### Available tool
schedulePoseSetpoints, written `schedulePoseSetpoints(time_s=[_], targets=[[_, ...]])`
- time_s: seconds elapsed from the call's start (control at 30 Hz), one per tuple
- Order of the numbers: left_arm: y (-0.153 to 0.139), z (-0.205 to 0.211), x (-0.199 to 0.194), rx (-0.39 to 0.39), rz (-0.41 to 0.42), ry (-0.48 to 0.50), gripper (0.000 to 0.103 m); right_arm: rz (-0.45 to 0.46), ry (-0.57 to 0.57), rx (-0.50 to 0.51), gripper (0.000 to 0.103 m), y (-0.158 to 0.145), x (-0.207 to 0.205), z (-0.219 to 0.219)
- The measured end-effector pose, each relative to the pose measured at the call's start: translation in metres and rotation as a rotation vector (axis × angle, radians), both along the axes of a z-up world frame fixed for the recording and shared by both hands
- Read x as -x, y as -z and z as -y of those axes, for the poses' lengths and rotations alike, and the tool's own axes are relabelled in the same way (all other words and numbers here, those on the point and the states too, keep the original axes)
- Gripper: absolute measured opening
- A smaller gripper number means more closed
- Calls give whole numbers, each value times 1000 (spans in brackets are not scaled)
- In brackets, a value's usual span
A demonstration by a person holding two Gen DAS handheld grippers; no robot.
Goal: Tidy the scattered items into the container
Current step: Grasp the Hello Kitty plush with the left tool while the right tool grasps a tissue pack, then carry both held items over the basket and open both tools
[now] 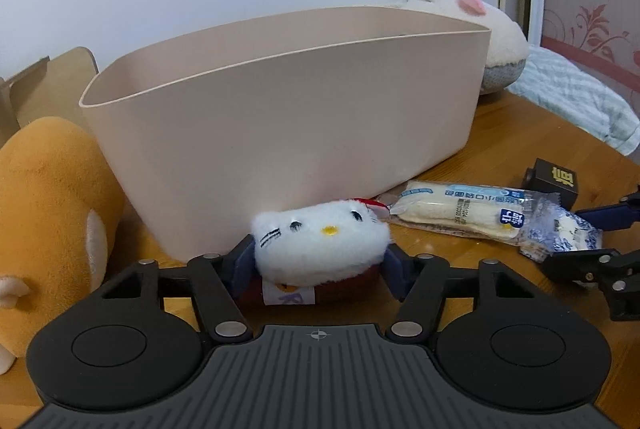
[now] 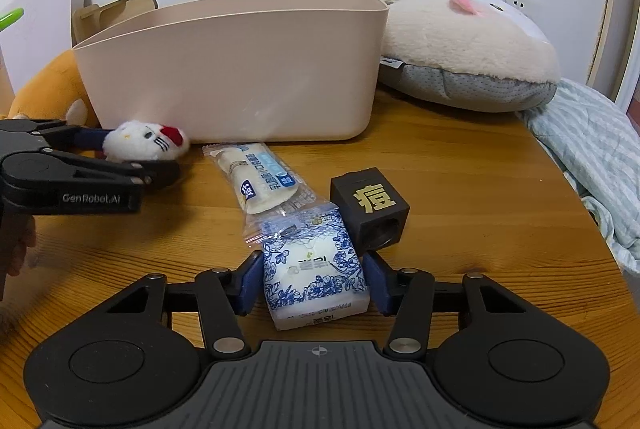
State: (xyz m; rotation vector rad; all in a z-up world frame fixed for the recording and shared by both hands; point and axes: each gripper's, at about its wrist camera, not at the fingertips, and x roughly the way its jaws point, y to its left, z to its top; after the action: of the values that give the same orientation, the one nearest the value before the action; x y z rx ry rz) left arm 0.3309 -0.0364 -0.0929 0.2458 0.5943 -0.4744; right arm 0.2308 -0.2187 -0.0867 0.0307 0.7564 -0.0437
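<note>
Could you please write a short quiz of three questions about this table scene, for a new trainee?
1. True or false: the beige plastic container lies tipped on its side.
2. Which tongs surround the small white plush cat with a red bow? A) left tongs B) right tongs
3. Fill in: the black cube with a gold character stands on the wooden ____.

Key
1. False; it stands upright.
2. A; the right tongs surround the blue-and-white flower-patterned snack packet.
3. table.
</note>
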Motion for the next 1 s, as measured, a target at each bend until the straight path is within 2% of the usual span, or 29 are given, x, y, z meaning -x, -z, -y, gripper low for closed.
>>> schedulePoseSetpoints(time_s=[0.07,0.23,0.5,0.77,1.0], targets=[[0,1,3,-24,14,-12,58,-1,-4,-5,48,0,0,1],[-1,-3,8,-9,27,-39,58,1,-10,-12,47,-1,1,4],[-10,-11,23,10,32,-27,57,-4,-9,-38,46,-4,10,11],[-28,-19,40,46,41,-33,58,38,-17,-28,46,-23,27,15],[-40,-17,59,27,77,2,58,86,-19,-31,46,-42,41,17]])
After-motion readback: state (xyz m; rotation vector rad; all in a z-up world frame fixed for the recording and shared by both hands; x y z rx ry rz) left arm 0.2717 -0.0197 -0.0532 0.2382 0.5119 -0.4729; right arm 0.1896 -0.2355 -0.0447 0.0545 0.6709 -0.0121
